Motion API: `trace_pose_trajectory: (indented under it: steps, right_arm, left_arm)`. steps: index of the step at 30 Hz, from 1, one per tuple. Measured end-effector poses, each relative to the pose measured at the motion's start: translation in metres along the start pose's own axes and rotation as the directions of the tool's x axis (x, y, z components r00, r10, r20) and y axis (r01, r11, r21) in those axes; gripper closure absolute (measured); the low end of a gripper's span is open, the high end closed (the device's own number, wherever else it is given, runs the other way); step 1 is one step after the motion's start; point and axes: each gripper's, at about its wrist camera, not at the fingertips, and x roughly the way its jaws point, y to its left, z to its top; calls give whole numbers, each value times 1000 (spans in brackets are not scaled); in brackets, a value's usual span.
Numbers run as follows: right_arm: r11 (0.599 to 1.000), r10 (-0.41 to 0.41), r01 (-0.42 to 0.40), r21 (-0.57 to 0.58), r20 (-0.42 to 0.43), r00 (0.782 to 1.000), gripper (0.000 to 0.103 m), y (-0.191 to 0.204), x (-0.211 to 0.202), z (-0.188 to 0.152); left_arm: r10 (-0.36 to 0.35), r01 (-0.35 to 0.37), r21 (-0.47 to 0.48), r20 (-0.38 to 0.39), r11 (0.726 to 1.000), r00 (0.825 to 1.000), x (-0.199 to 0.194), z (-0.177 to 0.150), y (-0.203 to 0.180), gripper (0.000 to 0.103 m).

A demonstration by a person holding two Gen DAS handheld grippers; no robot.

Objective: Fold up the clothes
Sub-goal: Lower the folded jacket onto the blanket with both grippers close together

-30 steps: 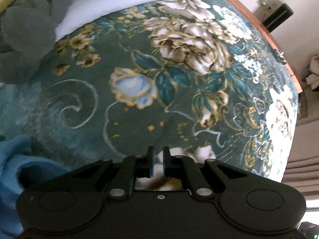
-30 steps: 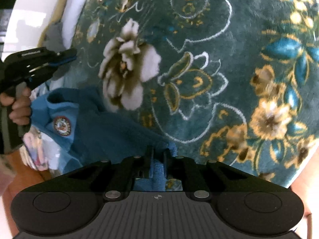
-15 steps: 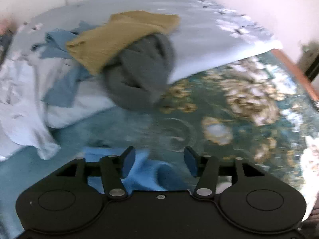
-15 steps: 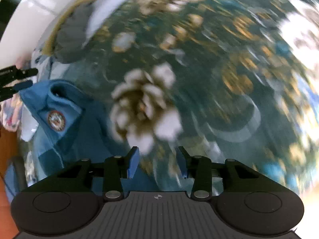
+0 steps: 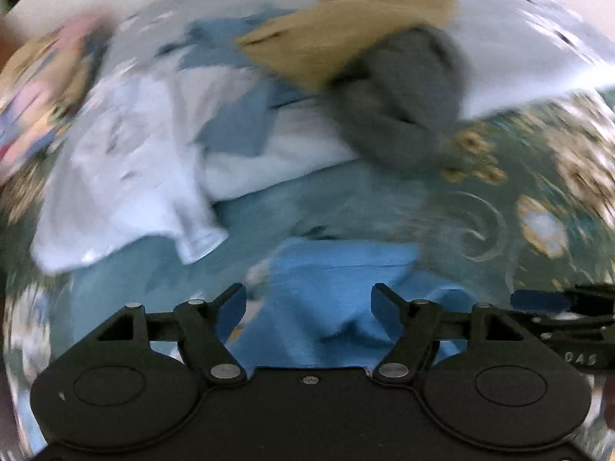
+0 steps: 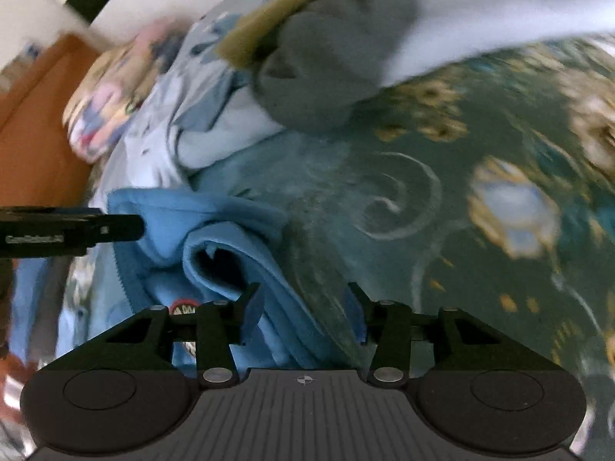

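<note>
A blue garment [image 5: 346,292] lies folded on the dark floral blanket [image 5: 538,176]. In the right wrist view it [image 6: 215,238] shows a round badge near its lower edge. My left gripper [image 5: 309,303] is open and empty just above the blue garment. My right gripper [image 6: 303,307] is open and empty over the garment's right edge. The right gripper also shows at the far right of the left wrist view [image 5: 557,301], and the left gripper at the left of the right wrist view [image 6: 77,228].
A pile of clothes lies behind: a grey garment [image 5: 403,103], a tan one [image 5: 346,27], a white shirt [image 5: 127,176] and a patterned pink one [image 6: 107,100]. A pale sheet [image 6: 499,11] covers the far bed. A wooden panel [image 6: 34,123] stands at left.
Both grippers opened and let go of the blue garment. Both views swung from the floral blanket toward the clothes pile and are motion-blurred.
</note>
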Motion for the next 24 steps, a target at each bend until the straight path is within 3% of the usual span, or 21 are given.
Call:
trace_pose_trajectory:
  steps: [5,11,13,14,15,16,17,20,21,22,24]
  right_arm:
    - [992,0,-5,-125,-40,999,60,18,26,13]
    - [981,64,-69,-182,-30,997,65,30,33,25]
    - [978,91,-94,-184,-28,995,81,32,33,27]
    - [979,101,-104,-174,-24,995,85,32,33,27]
    - [980,112,-113,-164,-19,994,92,32,32,26]
    - [983,114,-114,-143,-6,993,95,30,31,26]
    - [990,103,-100,-104,25,994,96,25,27,26]
    - [995,44,-56,80,151,988,98,-1,6,25]
    - [988,28,-54,147,176,984,98,-12,-2,22]
    - [977,9,-50,209,190,982,98,-23,-9,17]
    - [962,-22,-32,270,194,981,98,-37,-15,6]
  left_arm:
    - [-125,115,-189,-42,975,991,18,-6,28,29]
    - [-238,236,-284,29,929,971,29,0,35,38]
    - [-263,265,-285,44,921,964,31,4,31,61]
    - [-281,282,-289,45,915,959,33,5,30,67]
    - [-303,303,-301,47,904,952,36,6,30,84]
    - [-323,323,-315,52,893,945,37,7,30,96]
    - [-347,349,-338,67,874,935,38,8,32,96]
    - [-436,459,-420,156,783,886,35,13,38,96]
    - [-442,473,-432,177,768,879,35,16,39,97]
    - [-444,481,-437,192,760,875,36,20,39,97]
    - [-431,461,-424,172,779,886,46,27,34,97]
